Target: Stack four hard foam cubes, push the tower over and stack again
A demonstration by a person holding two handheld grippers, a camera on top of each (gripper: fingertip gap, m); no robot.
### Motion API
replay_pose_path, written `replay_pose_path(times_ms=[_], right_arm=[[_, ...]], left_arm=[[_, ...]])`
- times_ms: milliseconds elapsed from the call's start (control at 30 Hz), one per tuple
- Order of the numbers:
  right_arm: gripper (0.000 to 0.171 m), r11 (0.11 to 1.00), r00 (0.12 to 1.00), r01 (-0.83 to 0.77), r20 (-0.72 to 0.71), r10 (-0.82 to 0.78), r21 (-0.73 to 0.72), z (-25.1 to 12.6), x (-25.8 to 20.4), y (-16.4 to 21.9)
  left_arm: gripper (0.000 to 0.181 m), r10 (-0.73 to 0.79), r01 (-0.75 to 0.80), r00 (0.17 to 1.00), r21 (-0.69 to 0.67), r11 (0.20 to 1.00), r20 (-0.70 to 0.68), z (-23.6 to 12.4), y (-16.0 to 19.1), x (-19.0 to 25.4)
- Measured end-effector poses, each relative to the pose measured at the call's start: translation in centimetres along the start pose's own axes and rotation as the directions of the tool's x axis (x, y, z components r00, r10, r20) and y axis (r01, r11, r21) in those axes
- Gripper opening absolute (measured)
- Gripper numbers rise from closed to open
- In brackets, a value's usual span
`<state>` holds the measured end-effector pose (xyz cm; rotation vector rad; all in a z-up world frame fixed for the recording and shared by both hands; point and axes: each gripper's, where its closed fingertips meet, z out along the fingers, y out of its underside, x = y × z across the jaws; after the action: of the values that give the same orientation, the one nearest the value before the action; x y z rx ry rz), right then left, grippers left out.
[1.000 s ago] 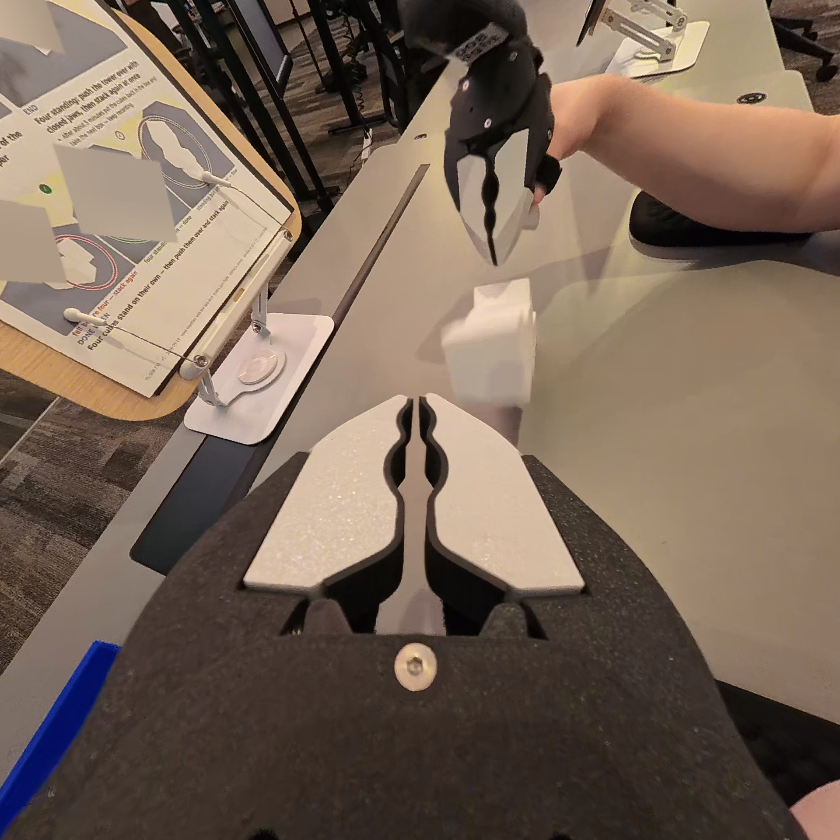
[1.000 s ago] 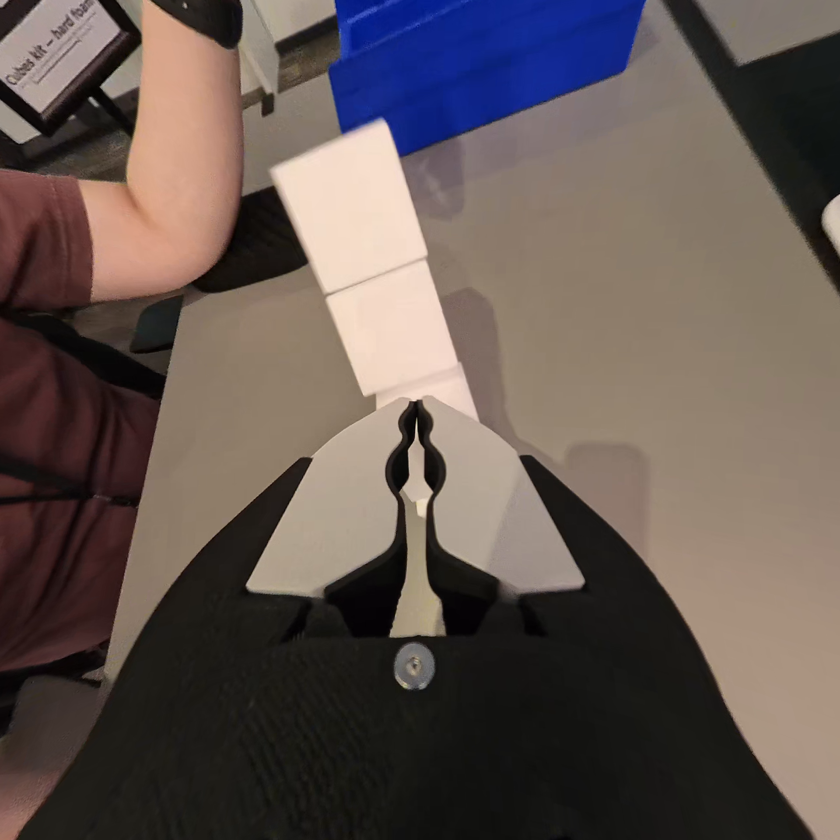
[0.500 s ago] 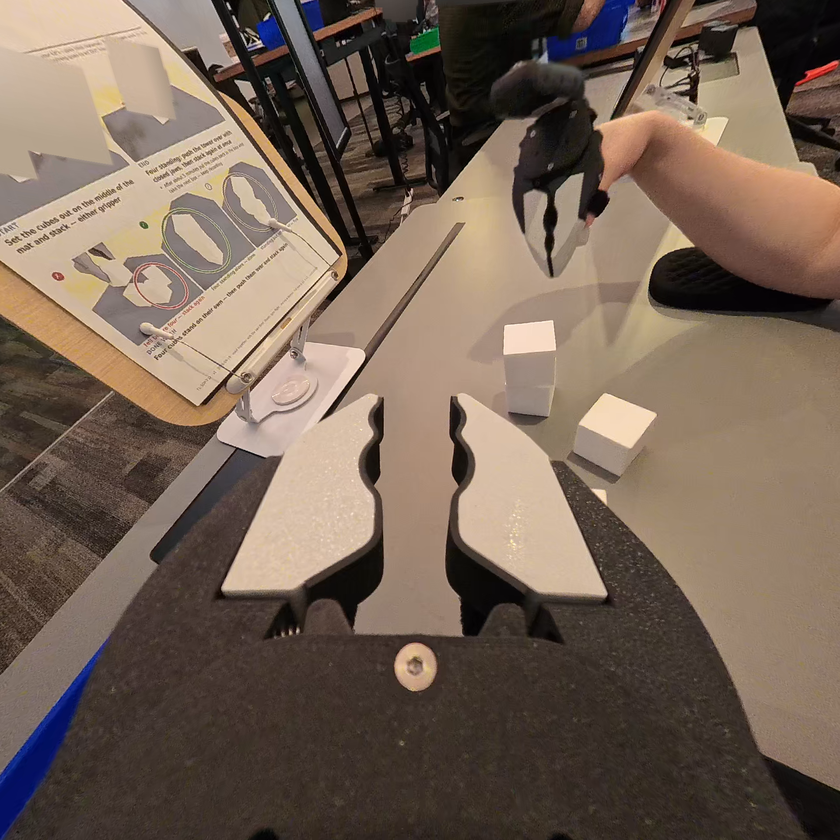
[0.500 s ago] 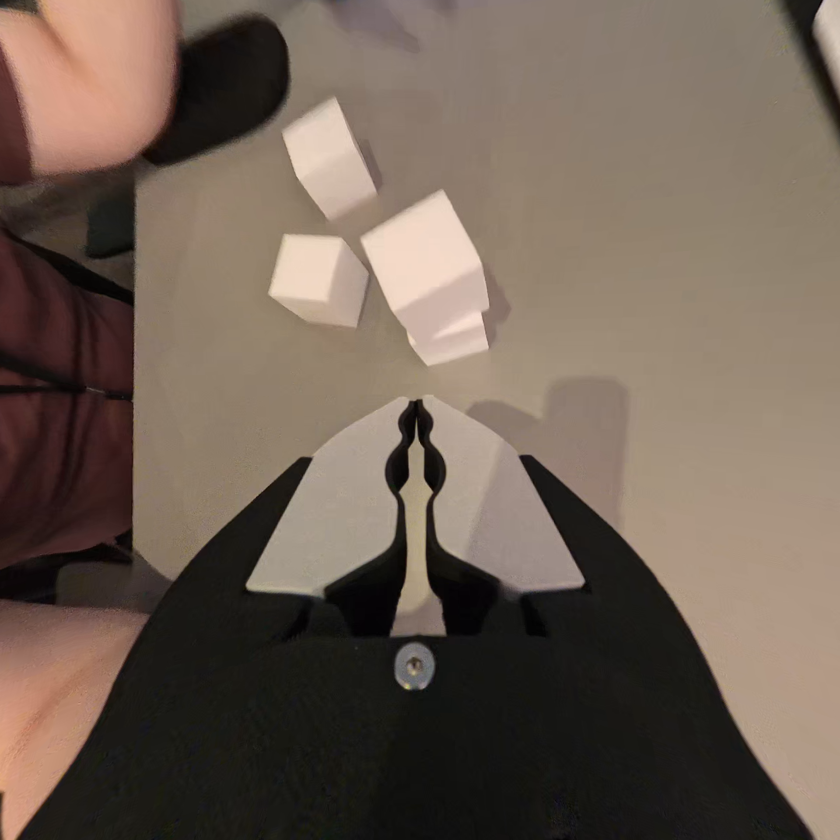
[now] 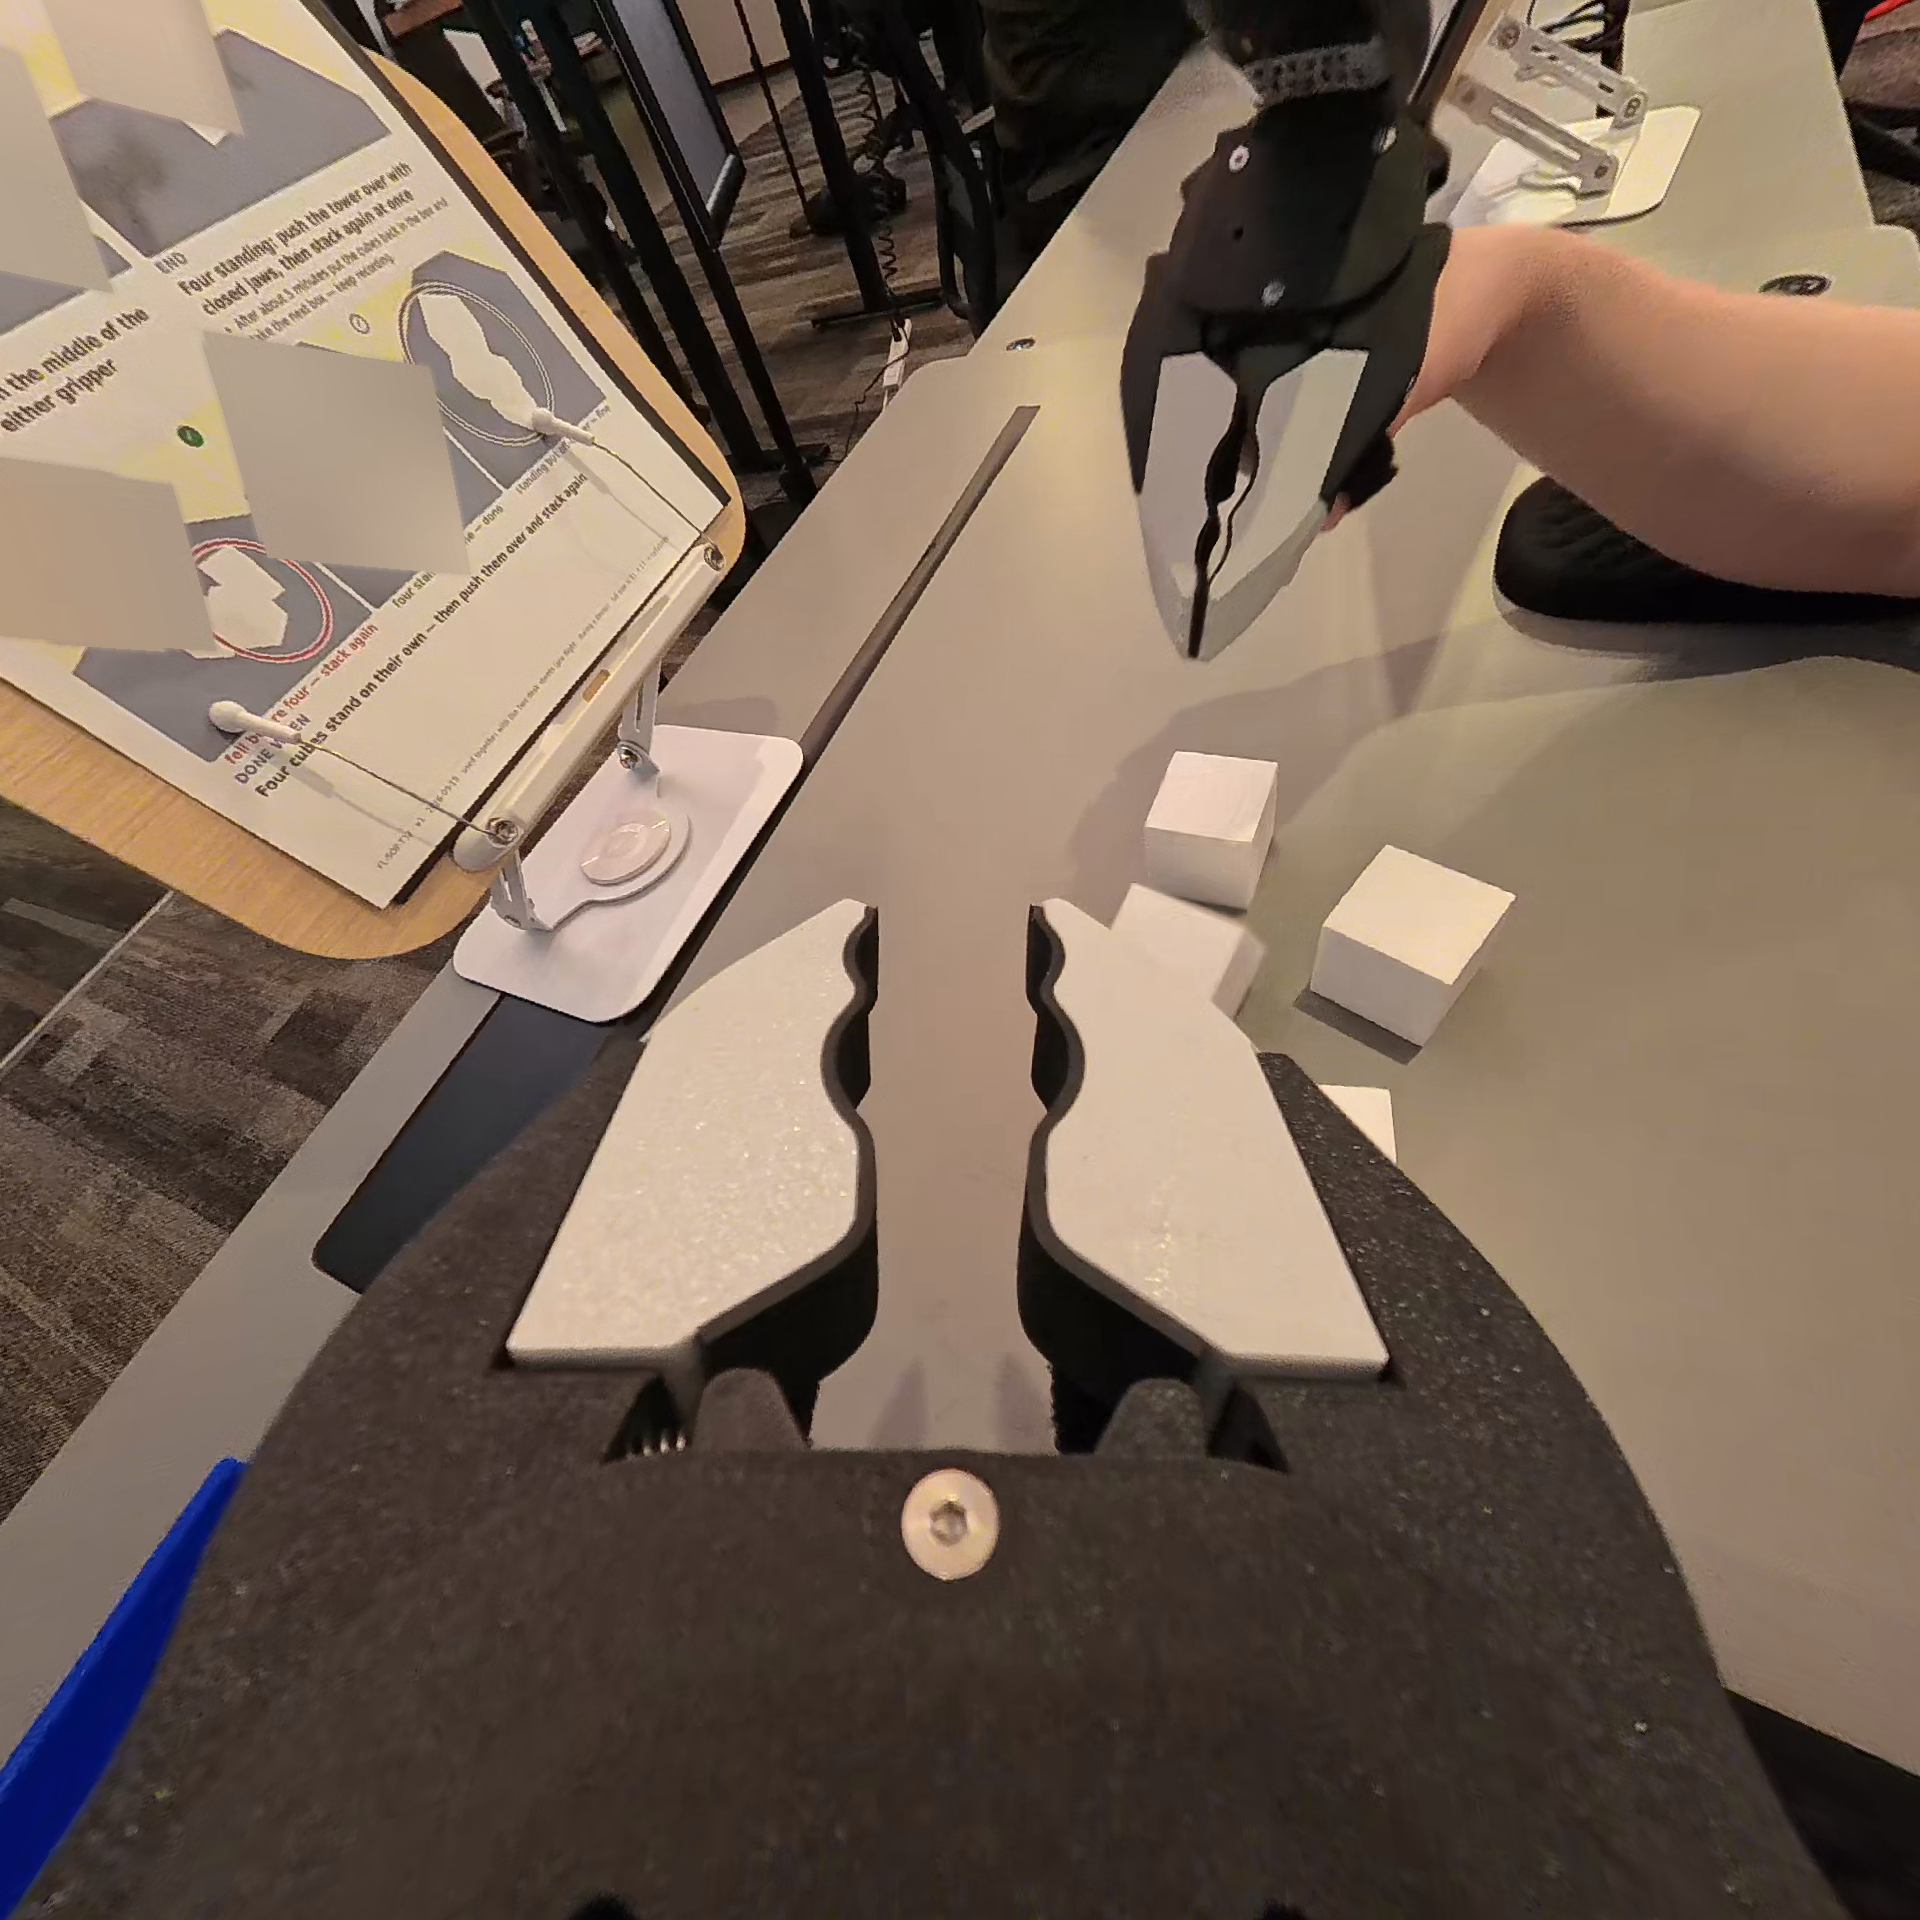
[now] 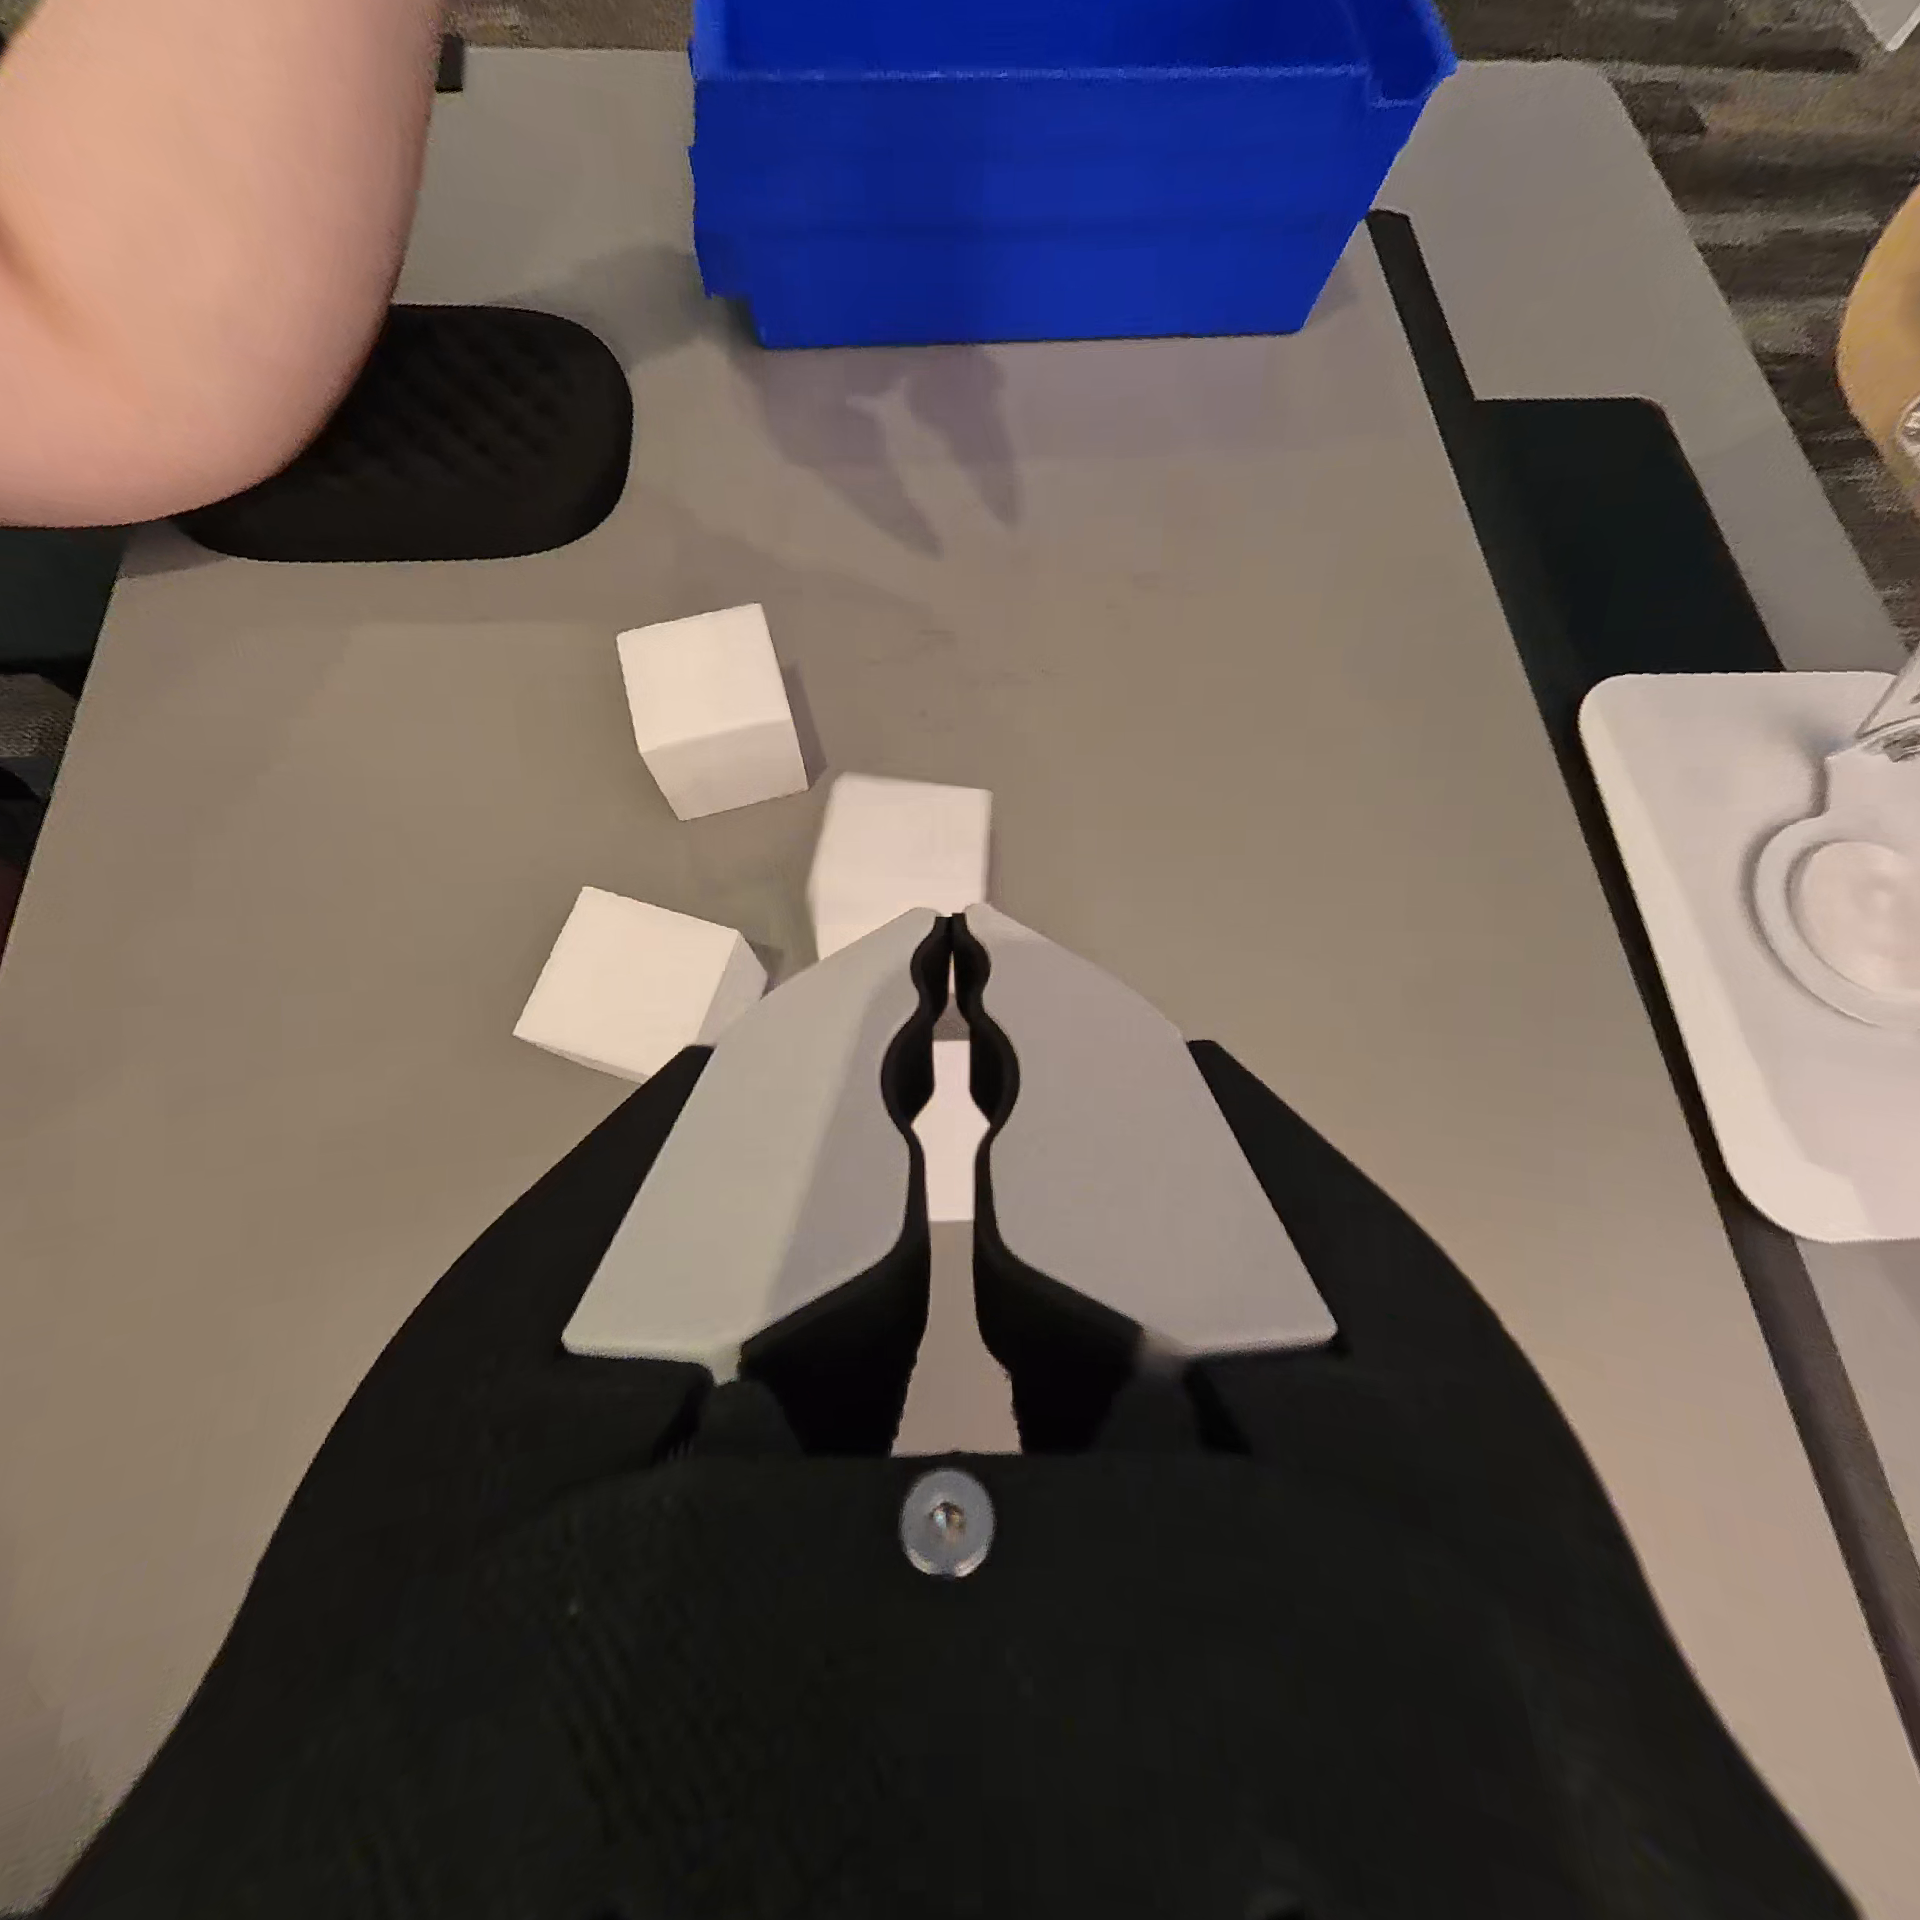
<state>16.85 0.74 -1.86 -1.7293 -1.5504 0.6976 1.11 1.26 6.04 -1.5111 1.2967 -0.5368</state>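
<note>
Four white foam cubes lie apart on the grey table [image 6: 1247, 727], none stacked. In the right wrist view one cube [image 6: 712, 707] is farthest, one [image 6: 899, 873] sits just past my fingertips, one [image 6: 634, 982] is to the left, and one [image 6: 951, 1132] shows through the finger gap. My right gripper [image 6: 953, 920] is shut and empty above them. In the left wrist view my left gripper [image 5: 951, 925] is open and empty. Cubes [image 5: 1210, 826], [image 5: 1408, 940] lie ahead to the right; two more [image 5: 1184, 935], [image 5: 1356, 1117] are partly hidden by it. The right gripper [image 5: 1200, 623] hangs above them.
A blue bin [image 6: 1049, 177] stands at the far end in the right wrist view. A black pad [image 6: 416, 436] lies under a person's arm [image 6: 187, 260]. An instruction board [image 5: 312, 416] on a white stand base [image 5: 623, 862] stands at the table's left edge. The tips of one gripper are about 20 cm away from the tips of the other. My right gripper's tips are some 15 cm from the cube [image 6: 712, 707].
The tower toppled under the shut right gripper's push; the last two stacked cubes have also come apart. My left gripper opened. The right gripper drew back and rose.
</note>
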Motion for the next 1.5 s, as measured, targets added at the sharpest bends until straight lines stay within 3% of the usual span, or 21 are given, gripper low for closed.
replay_pose_path(times_ms=[200,400,500,633,767,867,1000,1167,1500], right_arm=[[0.001,0.999,0.998,-0.021,-0.062,0.024,0.049,-3.6,1.5,0.0],[0.001,0.993,0.986,-0.039,-0.159,0.056,0.113,-9.4,3.3,1.1],[0.001,0.983,0.974,-0.064,-0.205,0.099,0.172,-12.7,4.5,1.9],[0.001,0.958,0.956,-0.101,-0.240,0.168,0.268,-16.4,5.8,2.9],[0.008,0.920,0.949,-0.134,-0.219,0.226,0.370,-18.9,6.0,3.3],[0.012,0.903,0.958,-0.137,-0.179,0.226,0.408,-19.4,5.6,3.3],[0.017,0.913,0.960,-0.142,-0.171,0.220,0.383,-18.8,5.5,3.7],[0.019,0.936,0.965,-0.123,-0.179,0.189,0.330,-17.7,5.3,3.9],[0.018,0.941,0.967,-0.120,-0.178,0.183,0.315,-17.7,5.5,4.2]], left_arm=[[0.040,0.016,-0.015,0.999,-0.012,1.000,0.035,0.5,-1.1,0.5],[0.056,0.013,-0.003,0.986,-0.056,0.998,0.167,0.8,-2.3,1.6],[0.062,0.004,0.016,0.985,-0.113,0.994,0.175,1.5,-0.5,2.9],[0.062,-0.117,0.117,0.992,-0.002,0.993,0.047,3.1,2.0,6.7],[0.065,-0.076,0.077,0.997,-0.121,0.990,0.017,5.0,7.3,9.7],[0.065,-0.018,0.021,1.000,-0.202,0.979,0.016,5.8,9.5,11.3],[0.077,-0.101,0.084,0.994,-0.272,0.959,-0.052,6.7,10.8,12.7],[0.071,-0.110,0.063,0.989,-0.382,0.922,-0.103,7.3,13.7,12.9],[0.069,-0.091,0.069,0.995,-0.353,0.933,-0.047,7.6,13.6,11.6]])
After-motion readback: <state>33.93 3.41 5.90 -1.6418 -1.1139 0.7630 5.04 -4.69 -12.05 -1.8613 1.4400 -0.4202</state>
